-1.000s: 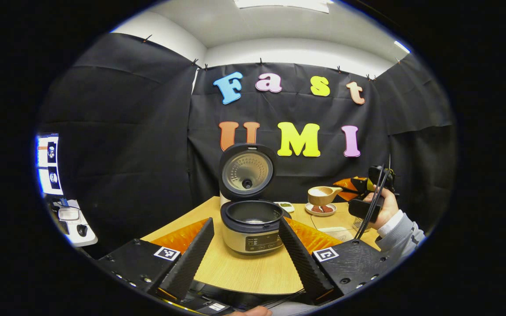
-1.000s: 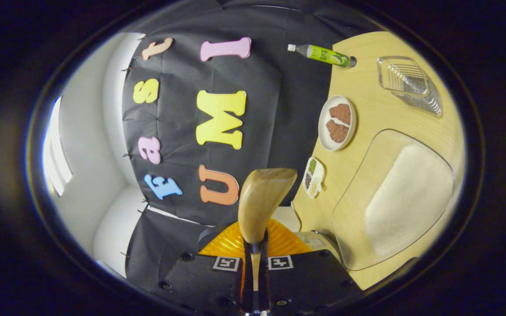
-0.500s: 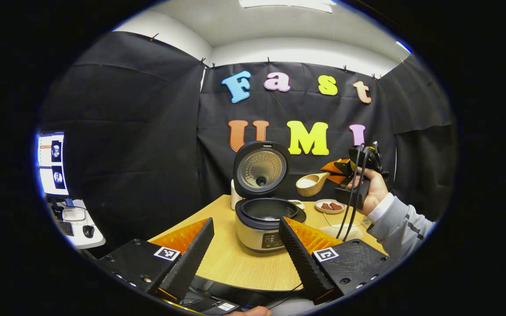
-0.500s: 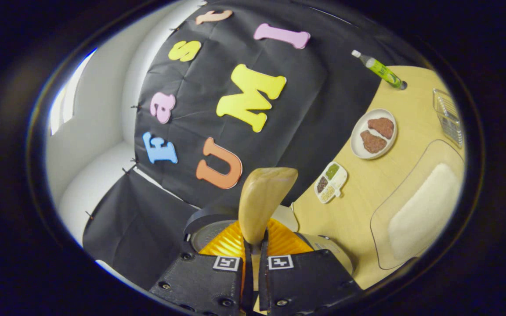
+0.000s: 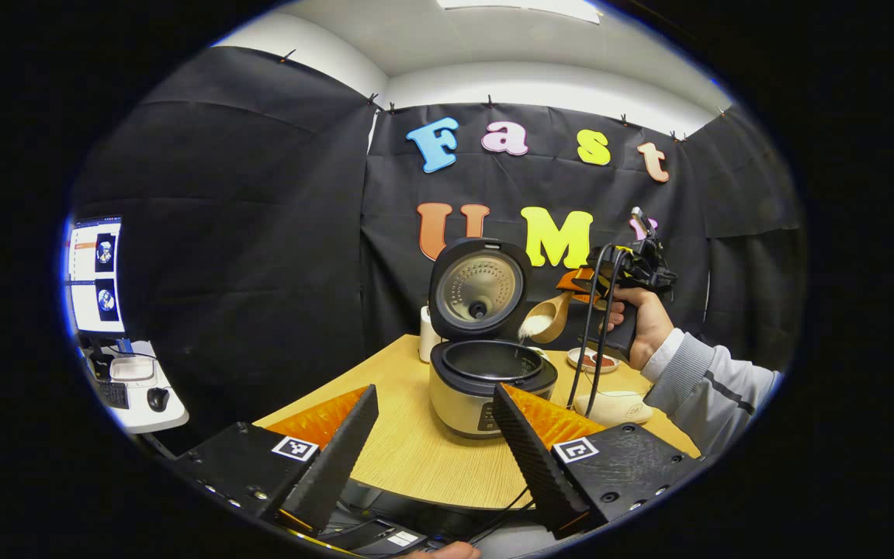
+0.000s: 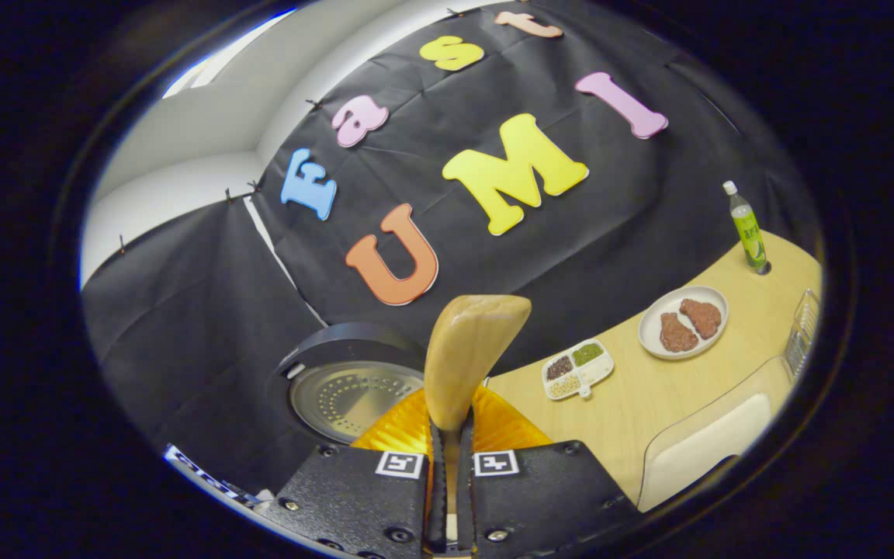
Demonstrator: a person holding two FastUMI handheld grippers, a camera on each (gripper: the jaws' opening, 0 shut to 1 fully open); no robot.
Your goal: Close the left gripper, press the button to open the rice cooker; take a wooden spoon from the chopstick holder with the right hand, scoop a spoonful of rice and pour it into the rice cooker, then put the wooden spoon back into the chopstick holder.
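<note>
**Rice tipping from spoon into open cooker**

R gripper (image 6: 447,481): jaws clamped on wooden spoon (image 6: 469,353) handle; bowl tilted above rice cooker (image 5: 492,382), rice (image 5: 528,328) spilling off its edge. Cooker on table (image 5: 424,458), lid (image 5: 479,289) upright. L gripper (image 5: 435,450): jaws wide apart, holding nothing, near table's front edge. Also on table: plate (image 6: 683,321), sectioned dish (image 6: 577,367), green bottle (image 6: 746,227)

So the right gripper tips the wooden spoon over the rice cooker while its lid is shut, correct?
Not quite: the lid stands open, as the left gripper view shows. The rest holds: the right gripper tips the wooden spoon over the rice cooker, rice spilling from it.
</note>
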